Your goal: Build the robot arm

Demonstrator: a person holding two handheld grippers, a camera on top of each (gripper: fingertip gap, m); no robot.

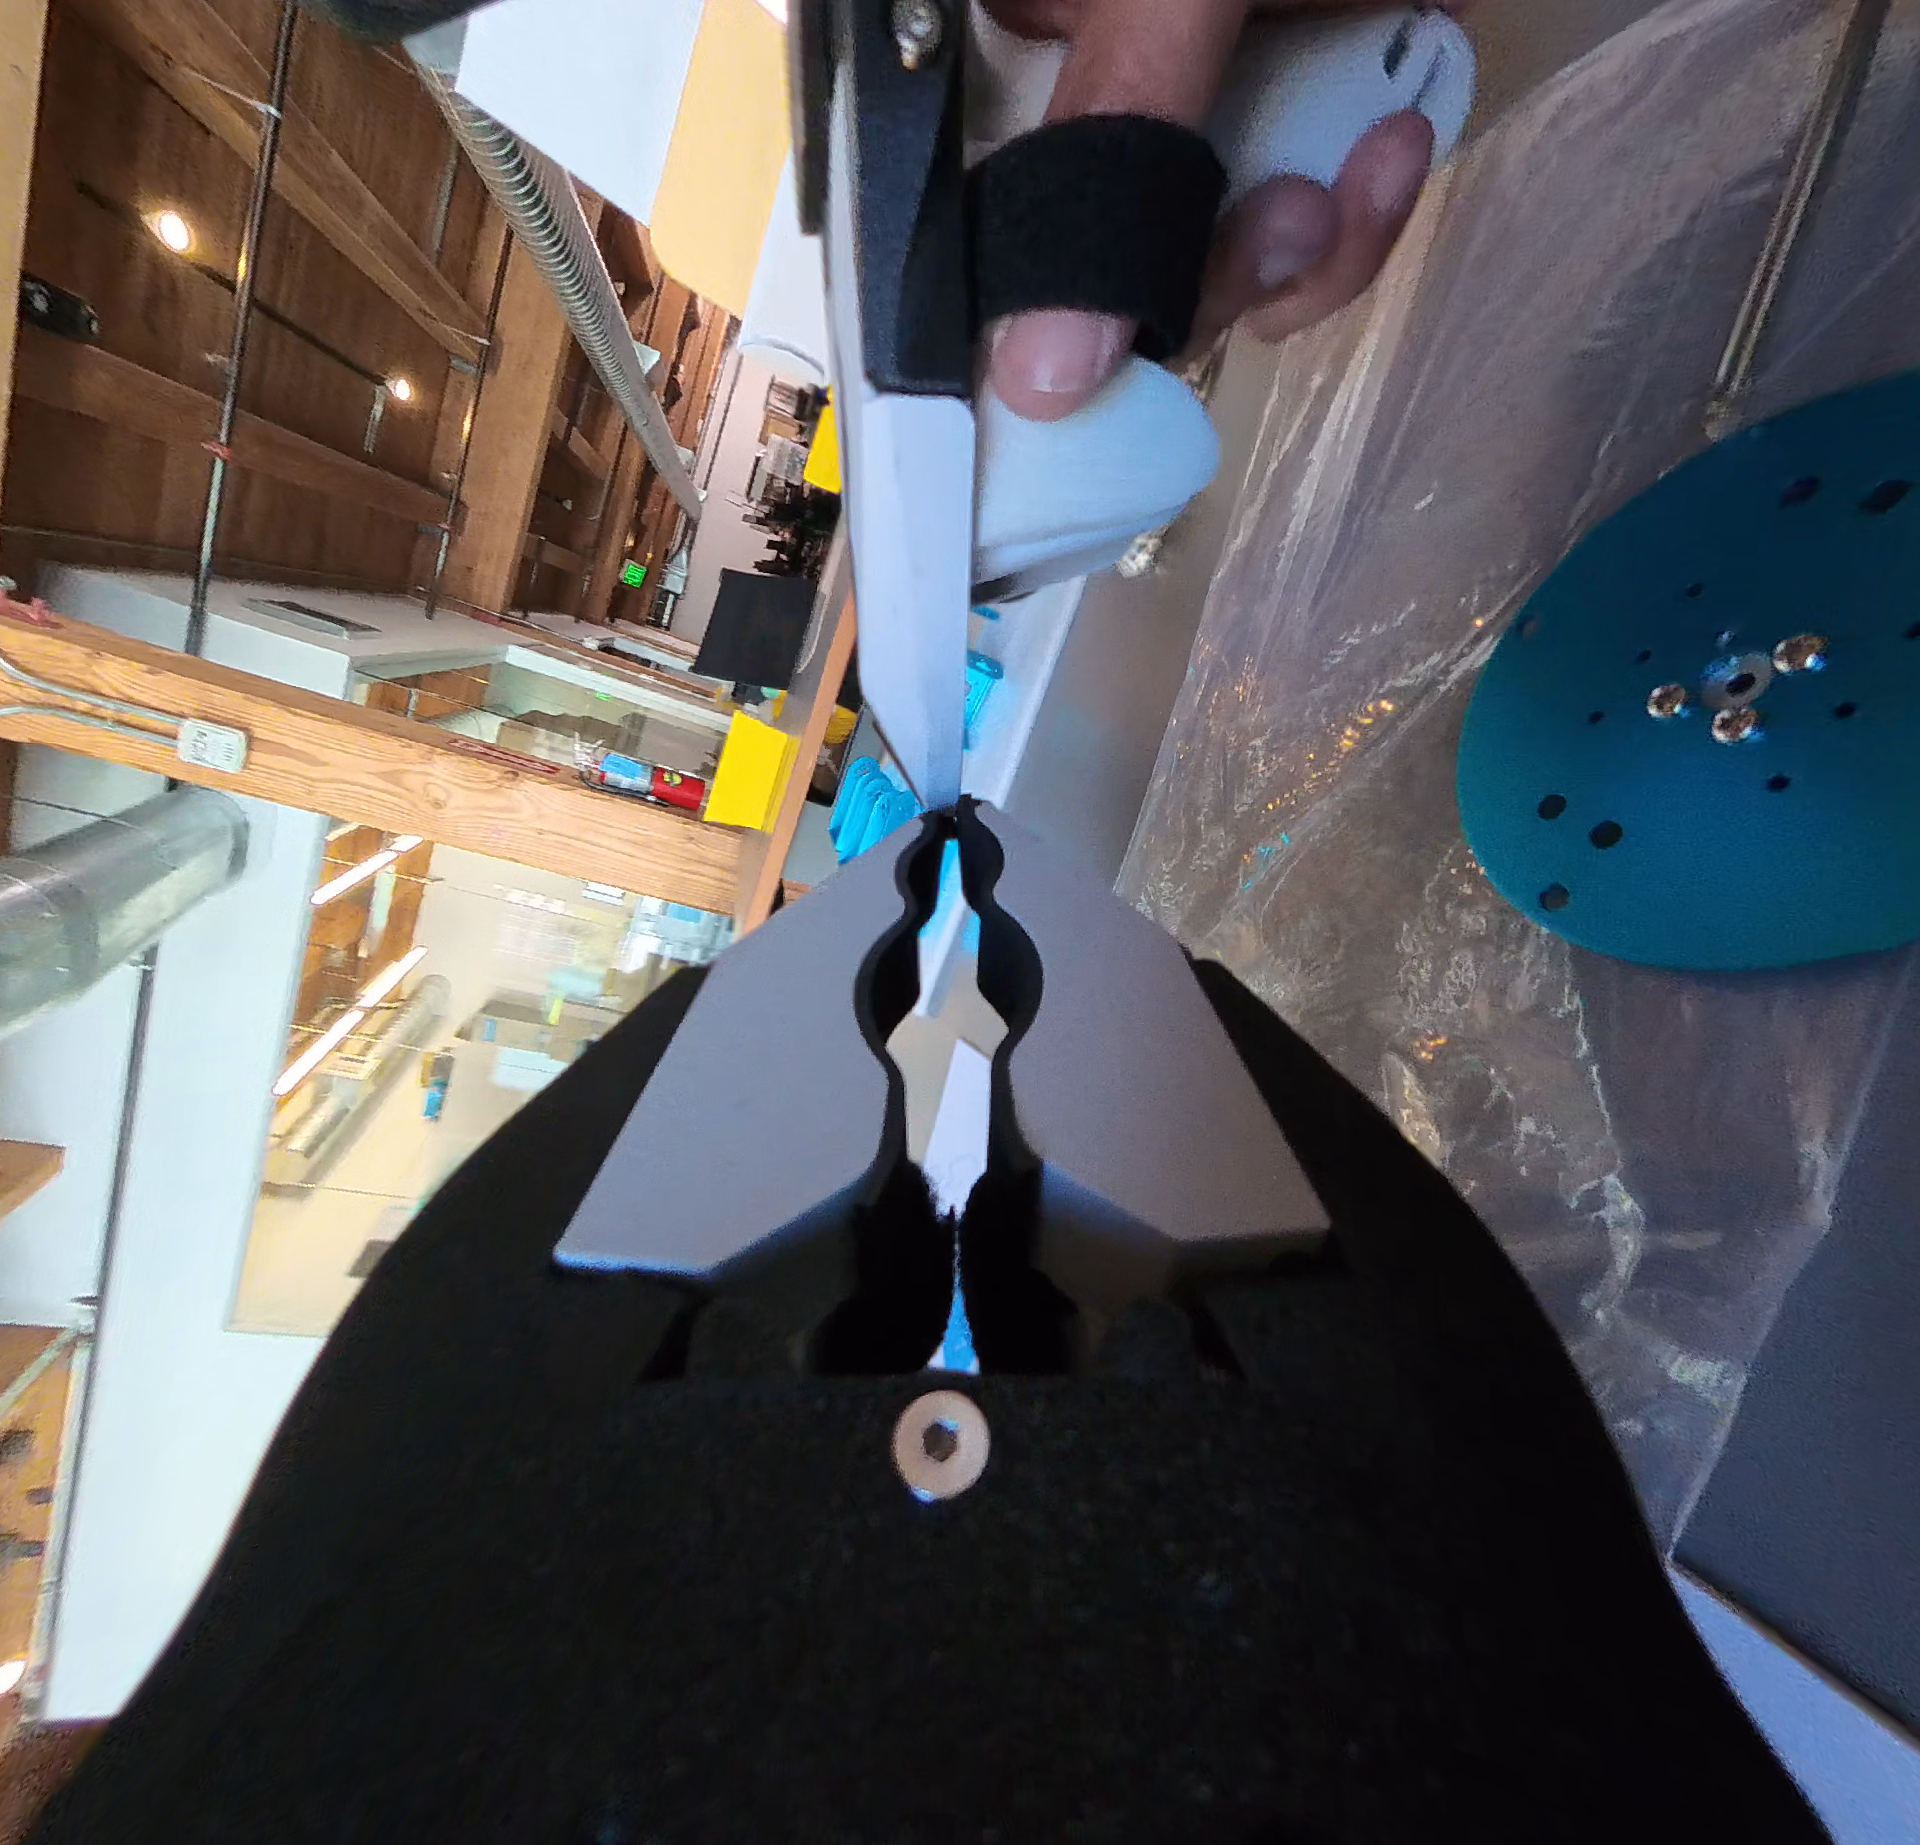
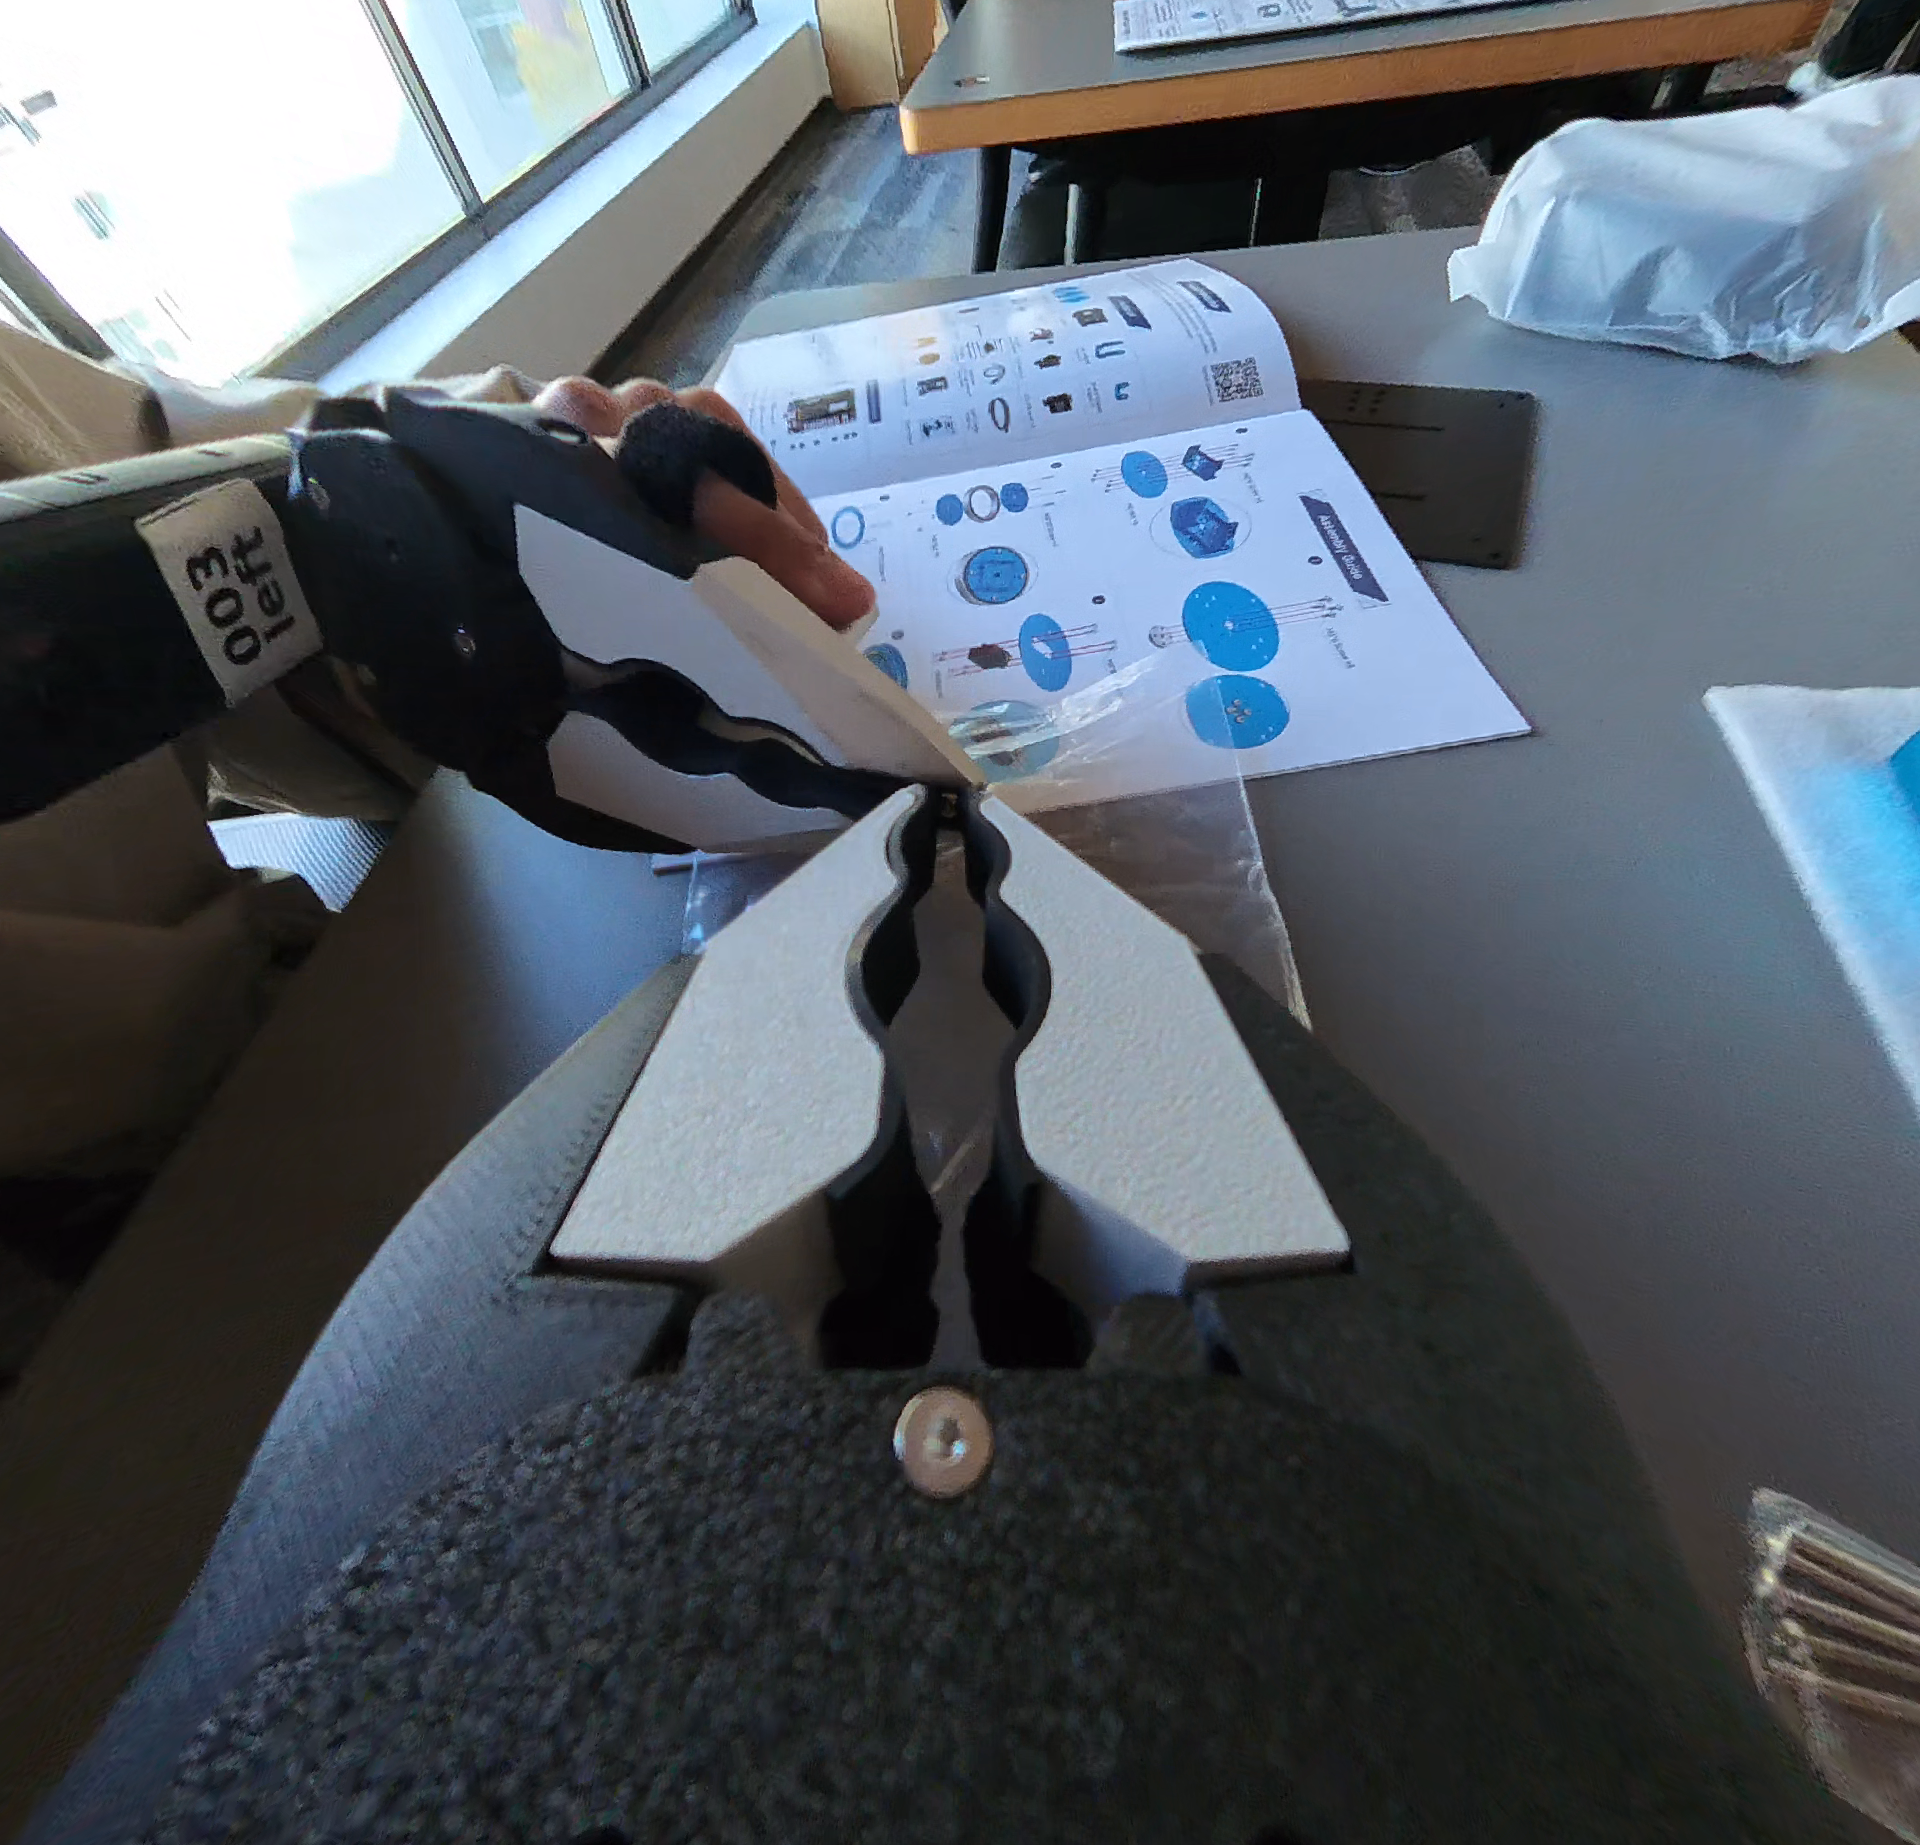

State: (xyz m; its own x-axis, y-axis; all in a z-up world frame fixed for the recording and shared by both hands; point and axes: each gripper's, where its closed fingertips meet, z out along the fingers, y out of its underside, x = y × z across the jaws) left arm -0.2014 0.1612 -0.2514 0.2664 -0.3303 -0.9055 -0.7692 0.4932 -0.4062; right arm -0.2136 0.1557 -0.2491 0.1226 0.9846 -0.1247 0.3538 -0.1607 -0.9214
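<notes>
My left gripper (image 1: 951, 816) and my right gripper (image 2: 951, 803) meet tip to tip above the grey table (image 2: 1558, 1016). Both are shut on the same edge of a thin clear plastic bag (image 2: 1174, 787), which hangs down to the table. In the left wrist view the bag (image 1: 1351, 860) spreads to the right, and a teal disc with holes and centre screws (image 1: 1662, 808) shows through it. I cannot tell if the disc is inside the bag. The right gripper (image 1: 948, 777) comes in from above there, held by a hand. The left gripper (image 2: 961, 785) comes in from the left in the right wrist view.
An open instruction booklet (image 2: 1143, 507) lies behind the bag. A dark flat plate (image 2: 1455, 486) sits past it, with crumpled white wrapping (image 2: 1714, 226) at the far right. A white tray with blue padding (image 2: 1829, 787) and a packet of metal rods (image 2: 1829, 1629) lie on the right. From either gripper's tips it is about 30 cm to the dark flat plate (image 2: 1455, 486).
</notes>
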